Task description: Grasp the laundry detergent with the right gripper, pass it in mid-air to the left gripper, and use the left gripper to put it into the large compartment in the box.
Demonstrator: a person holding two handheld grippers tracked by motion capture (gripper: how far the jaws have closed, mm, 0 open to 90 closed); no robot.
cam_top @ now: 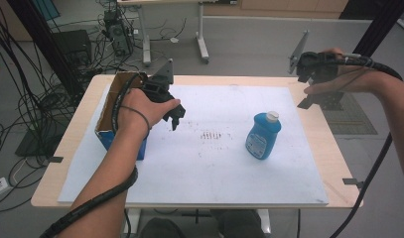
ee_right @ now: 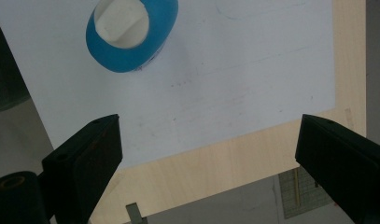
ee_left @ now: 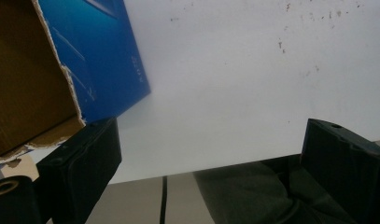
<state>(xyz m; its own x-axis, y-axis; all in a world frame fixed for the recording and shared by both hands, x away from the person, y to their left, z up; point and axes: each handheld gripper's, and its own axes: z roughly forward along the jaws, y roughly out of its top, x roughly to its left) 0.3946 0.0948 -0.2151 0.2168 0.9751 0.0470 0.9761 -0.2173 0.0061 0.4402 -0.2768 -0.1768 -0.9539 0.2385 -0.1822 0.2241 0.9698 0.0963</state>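
Note:
A blue bottle (cam_top: pixel 263 136) with a white cap stands upright on the white sheet (cam_top: pixel 214 168), right of centre. Seen from above in the right gripper view, the bottle (ee_right: pixel 131 35) lies ahead and to the left of the jaws. My right gripper (cam_top: pixel 318 101) (ee_right: pixel 208 135) hovers over the table's far right edge, open and empty. A blue cardboard box (cam_top: pixel 106 116) with an open top and brown inside sits at the left. My left gripper (cam_top: pixel 175 119) (ee_left: pixel 211 140) hangs just right of the box (ee_left: pixel 103 56), open, nothing between its jaws.
The wooden table (cam_top: pixel 333 158) shows bare strips around the sheet. Faint dark specks (cam_top: pixel 212 135) mark the sheet's middle. Cables and equipment (cam_top: pixel 65 54) crowd the floor beyond the left side, and another table's legs (cam_top: pixel 202 44) stand behind.

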